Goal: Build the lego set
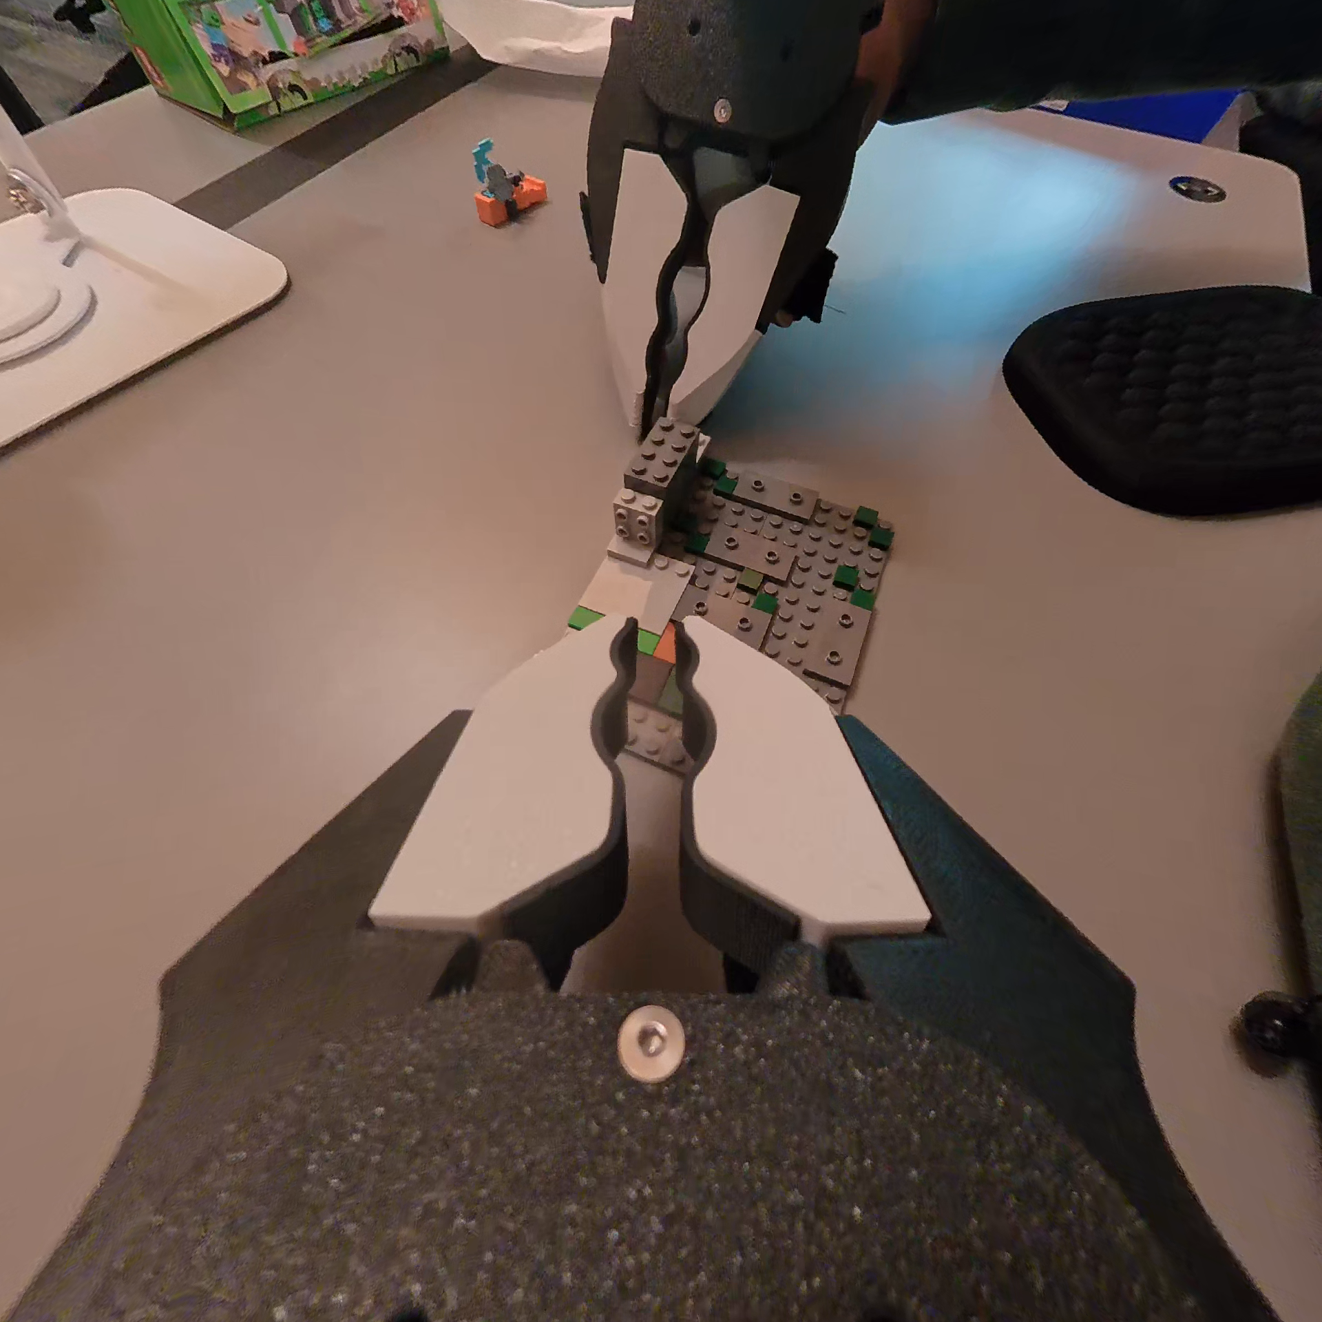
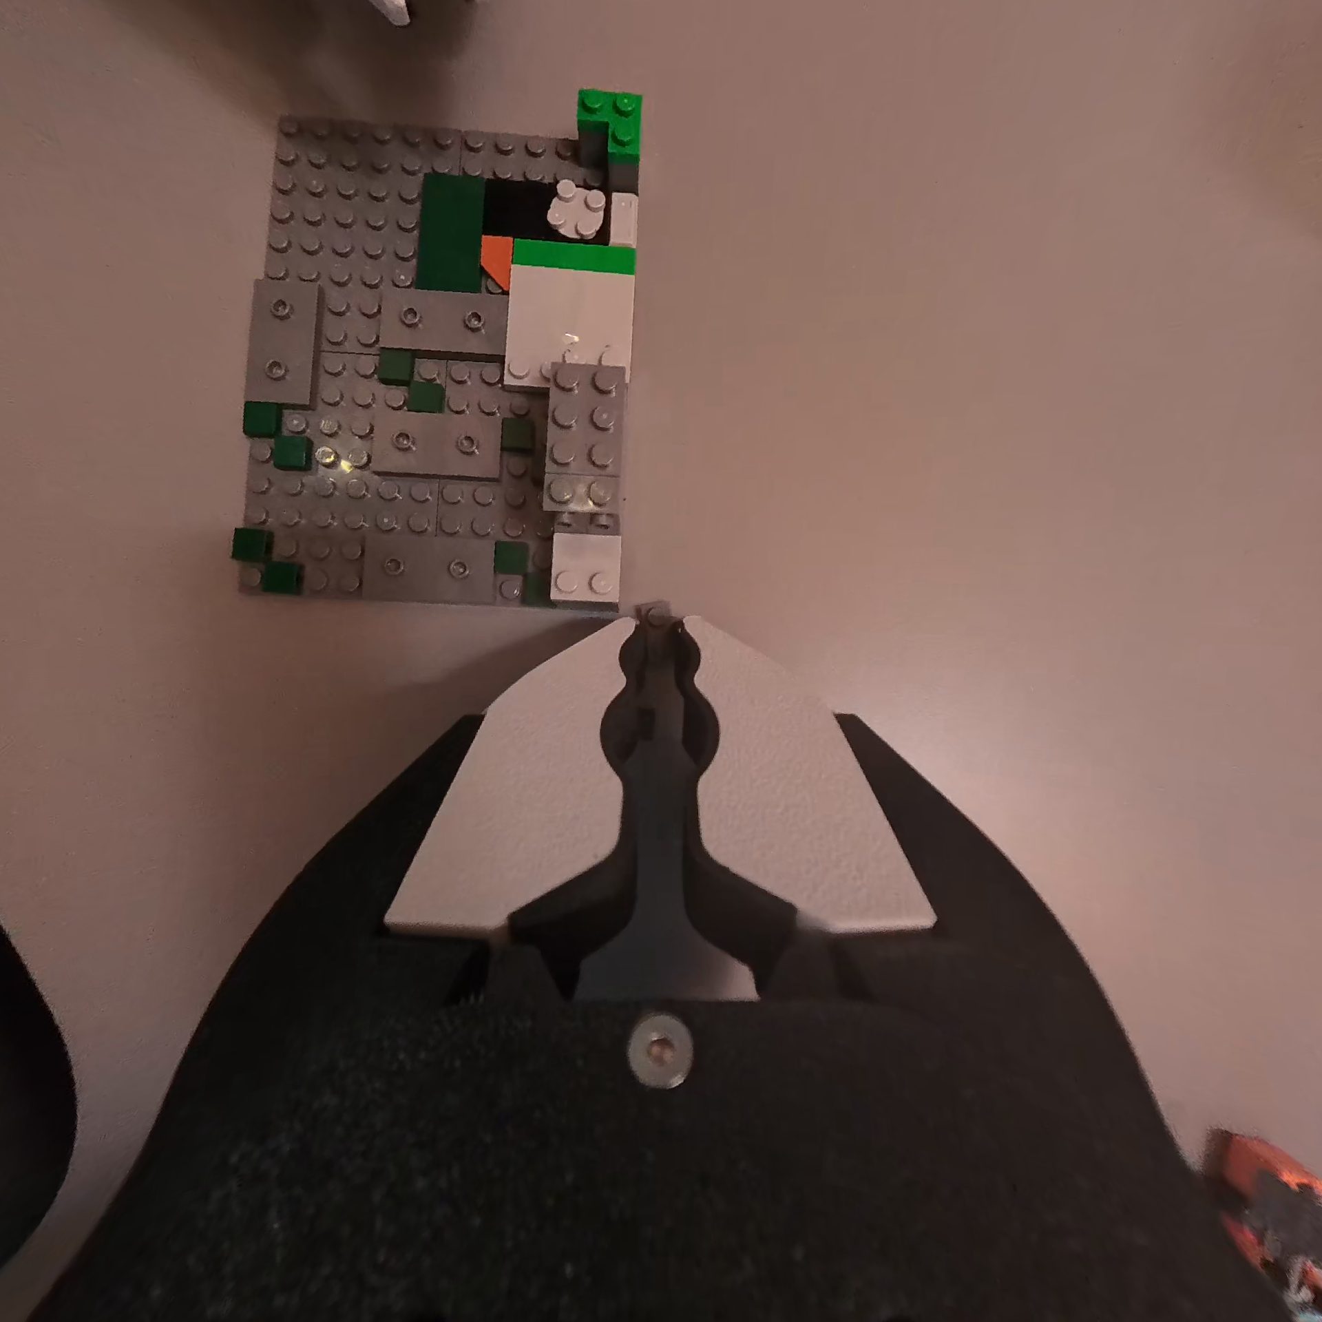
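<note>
While the build (image 2: 436,358) lies flat on the table (image 2: 930,358), my right claw (image 2: 657,621) hangs above its near right corner, clenched on a small grey piece (image 2: 654,611) that only peeks out at the tips. I cannot tell the shape of this piece; it looks tiny, hard and light. I judge that it slips or twists easily, so the grip must be firm and straight at the very tips.

In the left wrist view my left claw (image 1: 654,633) is at the near end of the build, its tips slightly apart on either side of a stack with an orange part (image 1: 667,642). Whether they really press on it, I cannot tell.

I judge the build itself to be stiff but light: a grey plate with dark green bits and a grey tower (image 1: 662,472) at the far left corner. It can slide on the smooth table when I push a piece down, so the left claw should hold it at an edge, low, not on the tower, which may snap off.

Far left stand a green box (image 1: 286,57) and a small orange figure (image 1: 508,189).
</note>
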A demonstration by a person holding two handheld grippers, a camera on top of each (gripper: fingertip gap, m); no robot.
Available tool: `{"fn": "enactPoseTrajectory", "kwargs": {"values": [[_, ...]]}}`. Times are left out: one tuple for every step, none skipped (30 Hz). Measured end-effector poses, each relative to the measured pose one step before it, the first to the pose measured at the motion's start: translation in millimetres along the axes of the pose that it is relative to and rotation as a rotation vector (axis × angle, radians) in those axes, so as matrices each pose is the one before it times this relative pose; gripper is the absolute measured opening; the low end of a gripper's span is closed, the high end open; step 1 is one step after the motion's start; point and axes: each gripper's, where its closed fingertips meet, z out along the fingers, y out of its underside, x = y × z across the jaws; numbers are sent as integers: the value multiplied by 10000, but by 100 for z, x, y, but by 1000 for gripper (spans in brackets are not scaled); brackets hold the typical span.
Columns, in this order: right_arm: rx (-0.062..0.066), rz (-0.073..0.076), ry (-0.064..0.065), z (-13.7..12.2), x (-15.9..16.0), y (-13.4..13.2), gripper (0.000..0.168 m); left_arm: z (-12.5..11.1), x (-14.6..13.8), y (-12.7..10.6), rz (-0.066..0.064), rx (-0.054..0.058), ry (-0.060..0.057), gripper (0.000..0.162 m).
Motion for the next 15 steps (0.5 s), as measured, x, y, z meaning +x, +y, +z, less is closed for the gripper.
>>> {"fn": "enactPoseTrajectory", "kwargs": {"values": [[4, 7, 61, 38, 140, -48, 7, 36, 74, 37, -31, 13, 34, 9], [2, 5, 71, 54, 183, -49, 7, 57, 63, 67, -23, -7, 25, 9], [1, 11, 84, 48, 205, -39, 7, 65, 81, 68, -3, -11, 23, 9], [-6, 30, 109, 34, 266, -31, 8, 69, 92, 78, 16, -23, 23, 9], [-20, 42, 125, -5, 292, 13, 8, 47, 96, 60, 27, -27, 16, 9], [-20, 41, 99, -121, 234, 17, 13, 29, 80, 35, 29, -13, 2, 9], [27, 63, 76, -296, 169, -34, 17, 7, 95, -1, 25, 1, 14, 9], [115, 97, 82, -496, 145, -104, 18, -14, 106, -12, 17, 14, 24, 9], [139, 113, 107, -588, 103, -61, 18, 2, 79, 7, -2, 18, 18, 9], [71, 92, 83, -580, -28, 126, 18, 5, 53, 20, -20, 13, 27, 9], [2, 76, 21, -488, -230, 304, 18, 19, 41, 5, -24, 7, 34, 9], [-26, 102, -30, -333, -417, 414, 19, 16, 26, -25, -18, 16, 25, 9], [-48, 130, -39, -148, -509, 464, 20, 18, 23, -71, -8, 28, 25, 9], [-44, 109, 6, 28, -492, 456, 21, 32, 43, -75, -5, 26, 31, 9], [-20, 70, 32, 132, -437, 370, 23, 41, 52, -47, -4, 16, 29, 9]]}}
